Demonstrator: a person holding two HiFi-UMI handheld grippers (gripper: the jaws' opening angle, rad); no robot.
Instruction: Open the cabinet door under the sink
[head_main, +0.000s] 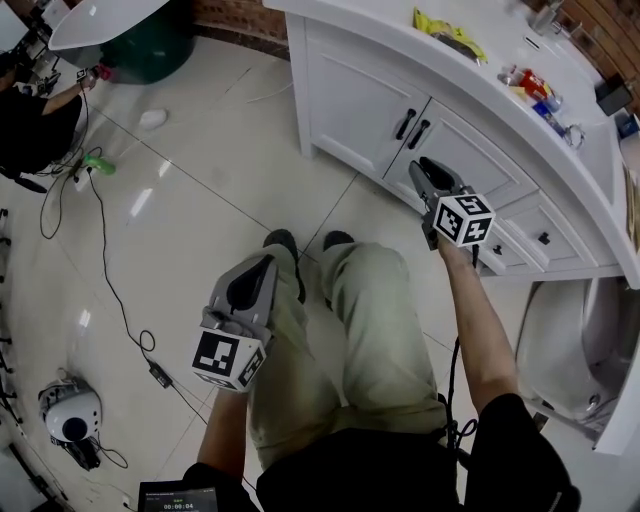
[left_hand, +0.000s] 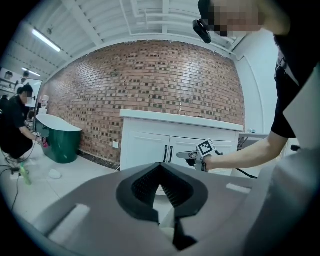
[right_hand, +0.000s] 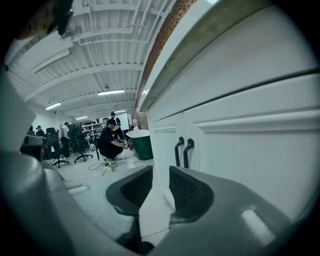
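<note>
Approach step; door not yet touched. Right gripper (right_hand: 160, 174) close along white cabinet front (right_hand: 260, 150), jaws wide apart, nothing between, short of twin black handles (right_hand: 183, 151). Both cabinet doors (head_main: 365, 105) shut. Left gripper (left_hand: 161, 169) held back above knees, jaws together, empty (idle, by look). Next move probably: line open jaws round nearer handle (head_main: 419, 133), close on bar, pull outward along hinge arc.
</note>
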